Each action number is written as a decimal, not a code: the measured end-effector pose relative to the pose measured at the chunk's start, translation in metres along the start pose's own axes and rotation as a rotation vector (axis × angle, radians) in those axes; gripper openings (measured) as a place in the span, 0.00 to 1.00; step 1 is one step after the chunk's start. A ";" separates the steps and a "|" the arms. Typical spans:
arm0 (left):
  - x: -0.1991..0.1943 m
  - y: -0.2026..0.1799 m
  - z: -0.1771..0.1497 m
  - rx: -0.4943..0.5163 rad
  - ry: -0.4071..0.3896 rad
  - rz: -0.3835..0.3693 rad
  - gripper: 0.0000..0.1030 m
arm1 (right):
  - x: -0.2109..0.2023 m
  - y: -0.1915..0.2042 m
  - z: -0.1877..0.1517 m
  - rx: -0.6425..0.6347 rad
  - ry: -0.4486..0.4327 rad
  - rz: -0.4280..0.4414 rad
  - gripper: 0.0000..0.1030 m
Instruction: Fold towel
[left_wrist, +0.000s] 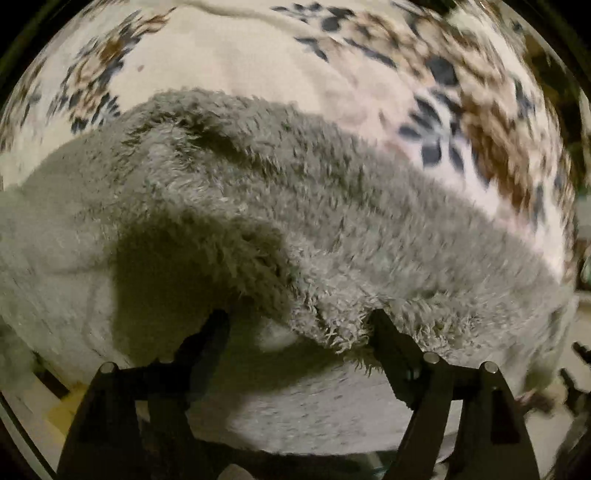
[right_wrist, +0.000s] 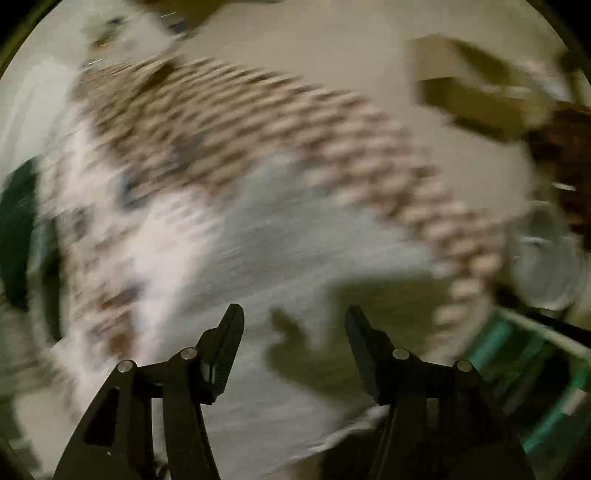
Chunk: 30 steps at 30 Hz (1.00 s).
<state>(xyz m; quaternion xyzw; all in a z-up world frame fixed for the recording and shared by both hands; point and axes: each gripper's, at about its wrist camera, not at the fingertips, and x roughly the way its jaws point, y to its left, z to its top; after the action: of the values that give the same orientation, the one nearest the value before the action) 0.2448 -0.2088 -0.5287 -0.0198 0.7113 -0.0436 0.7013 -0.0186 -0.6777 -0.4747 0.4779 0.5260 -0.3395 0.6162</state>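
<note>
A shaggy grey towel (left_wrist: 332, 206) fills the middle of the left wrist view, lying on a floral bedspread (left_wrist: 236, 55). One layer is folded over another, and its fluffy edge (left_wrist: 332, 332) droops between the fingers of my left gripper (left_wrist: 299, 319), which is open. The right fingertip (left_wrist: 382, 325) touches the pile; the left fingertip (left_wrist: 219, 321) sits in shadow over the smoother lower layer. My right gripper (right_wrist: 293, 314) is open and holds nothing. Its view is heavily blurred, showing a pale cloth surface (right_wrist: 288, 236) with a brown patterned border (right_wrist: 258, 122).
The bedspread's brown and dark blue flowers (left_wrist: 480, 122) ring the towel. In the right wrist view a cardboard box (right_wrist: 465, 88) sits at the upper right, with teal items (right_wrist: 517, 369) at the lower right and floor beyond the bed edge.
</note>
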 end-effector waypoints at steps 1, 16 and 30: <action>0.002 0.001 -0.004 0.017 0.011 0.012 0.74 | 0.000 -0.012 0.002 0.026 -0.003 -0.002 0.58; -0.062 0.020 -0.017 0.040 -0.027 -0.009 0.89 | 0.004 -0.081 -0.036 0.124 -0.076 0.020 0.07; 0.017 0.022 -0.025 0.154 0.051 0.111 0.92 | 0.009 -0.011 -0.036 0.047 0.072 0.098 0.47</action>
<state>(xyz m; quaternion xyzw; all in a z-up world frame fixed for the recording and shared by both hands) 0.2201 -0.1874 -0.5470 0.0747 0.7236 -0.0595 0.6836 -0.0388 -0.6466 -0.4855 0.5295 0.5157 -0.3035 0.6013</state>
